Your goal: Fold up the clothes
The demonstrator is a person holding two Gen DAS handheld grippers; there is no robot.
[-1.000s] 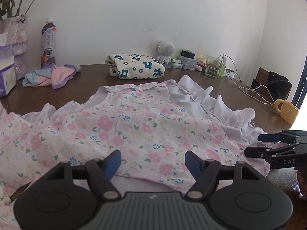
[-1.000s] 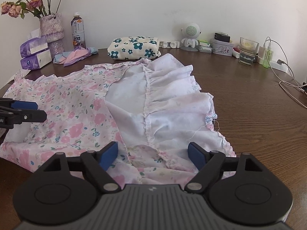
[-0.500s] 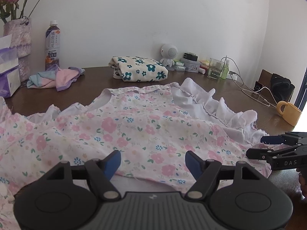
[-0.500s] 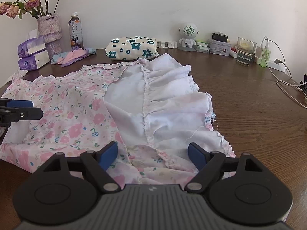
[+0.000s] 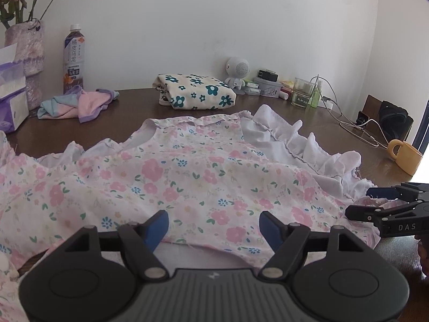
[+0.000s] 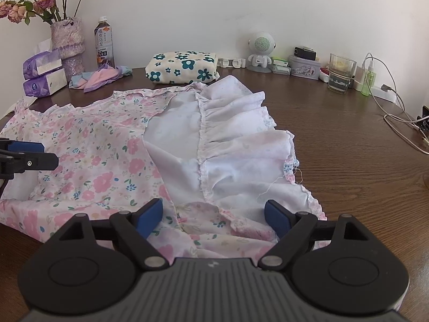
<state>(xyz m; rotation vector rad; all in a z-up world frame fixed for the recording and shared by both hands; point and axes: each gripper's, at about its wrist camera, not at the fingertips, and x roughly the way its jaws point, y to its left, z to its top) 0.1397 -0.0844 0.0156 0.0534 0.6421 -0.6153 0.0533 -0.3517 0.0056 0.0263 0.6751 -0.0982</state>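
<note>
A pink floral dress (image 5: 171,177) (image 6: 102,161) lies spread on the brown table, its ruffled skirt part (image 6: 236,145) turned over to show the white inside. My left gripper (image 5: 214,226) hovers open over the dress's near hem, nothing between its blue pads. My right gripper (image 6: 213,218) stands open above the near edge of the ruffle, its jaws wide and empty. Each gripper shows in the other's view: the right one (image 5: 375,201) at the dress's right edge, the left one (image 6: 34,153) at its left side.
A folded cream cloth with teal flowers (image 6: 182,67) sits at the back. A crumpled pink and blue cloth (image 6: 99,77), a bottle (image 6: 104,45), tissue packs (image 6: 43,75) and a vase (image 6: 68,45) stand back left. Glass (image 6: 340,73), cables (image 6: 396,118) and yellow mug (image 5: 405,155) at right.
Both views shifted slightly between the earlier frames and now; the dress lies as before. Both grippers stay open, with nothing taken hold of.
</note>
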